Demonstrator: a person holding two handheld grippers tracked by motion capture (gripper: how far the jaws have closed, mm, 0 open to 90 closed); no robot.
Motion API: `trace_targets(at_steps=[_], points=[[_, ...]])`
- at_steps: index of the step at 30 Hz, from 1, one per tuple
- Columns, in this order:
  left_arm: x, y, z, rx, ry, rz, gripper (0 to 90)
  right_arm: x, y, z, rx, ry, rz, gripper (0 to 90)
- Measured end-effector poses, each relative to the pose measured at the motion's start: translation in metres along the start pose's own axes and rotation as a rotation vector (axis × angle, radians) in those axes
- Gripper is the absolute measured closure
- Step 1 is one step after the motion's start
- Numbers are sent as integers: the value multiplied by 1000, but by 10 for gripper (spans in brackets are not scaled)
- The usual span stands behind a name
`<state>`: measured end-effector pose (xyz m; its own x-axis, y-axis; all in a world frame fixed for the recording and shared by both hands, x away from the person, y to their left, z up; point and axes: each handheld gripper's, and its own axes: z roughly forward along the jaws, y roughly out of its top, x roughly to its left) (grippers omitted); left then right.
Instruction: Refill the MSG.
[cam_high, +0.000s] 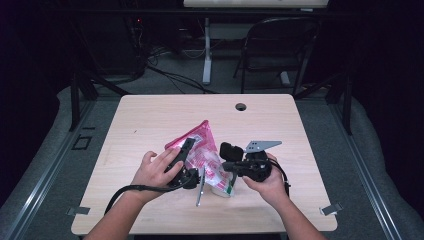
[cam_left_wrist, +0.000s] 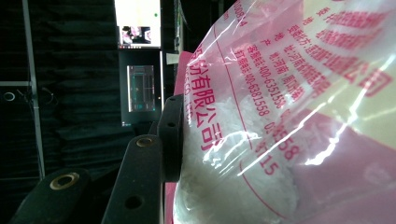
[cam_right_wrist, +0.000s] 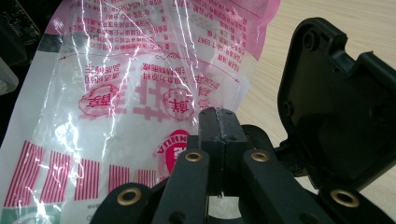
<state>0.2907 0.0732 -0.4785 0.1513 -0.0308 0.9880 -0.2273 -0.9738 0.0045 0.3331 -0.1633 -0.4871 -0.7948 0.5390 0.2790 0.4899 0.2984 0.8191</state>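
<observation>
My right gripper (cam_right_wrist: 219, 122) has its jaws pressed flat together, and a thin fold of the plastic bag (cam_right_wrist: 140, 93) looks pinched between them at the bag's lower edge. My left gripper (cam_high: 184, 161) lies against the bag's other side; in the left gripper view one black jaw presses the film, but the opposite jaw is hidden behind the plastic, so I cannot tell whether that one is clamped or merely resting there.

The bag itself sits low over the middle of the wooden table (cam_high: 150, 115), between my two hands, its pink corner pointing away from me. It is thin, glossy film printed in pink and red, with a white, loose-looking filling (grains or shreds, too blurred to name).

I judge it light, limp and slippery: it will sag and shift its contents. The empty printed margin or sealed edge is the safest hold; squeezing the filled belly risks a slip or a tear.
</observation>
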Motion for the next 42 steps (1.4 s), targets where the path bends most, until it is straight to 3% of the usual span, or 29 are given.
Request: trace_targets(at_steps=[9, 26, 42], points=[[0, 2, -1, -4, 12, 23, 650, 0, -1, 1, 3, -3, 1, 900], [0, 2, -1, -1, 14, 28, 650, 0, -1, 1, 6, -6, -1, 900], [-7, -3, -1, 17, -16, -38, 653, 0, 0, 0, 1, -7, 2, 900]])
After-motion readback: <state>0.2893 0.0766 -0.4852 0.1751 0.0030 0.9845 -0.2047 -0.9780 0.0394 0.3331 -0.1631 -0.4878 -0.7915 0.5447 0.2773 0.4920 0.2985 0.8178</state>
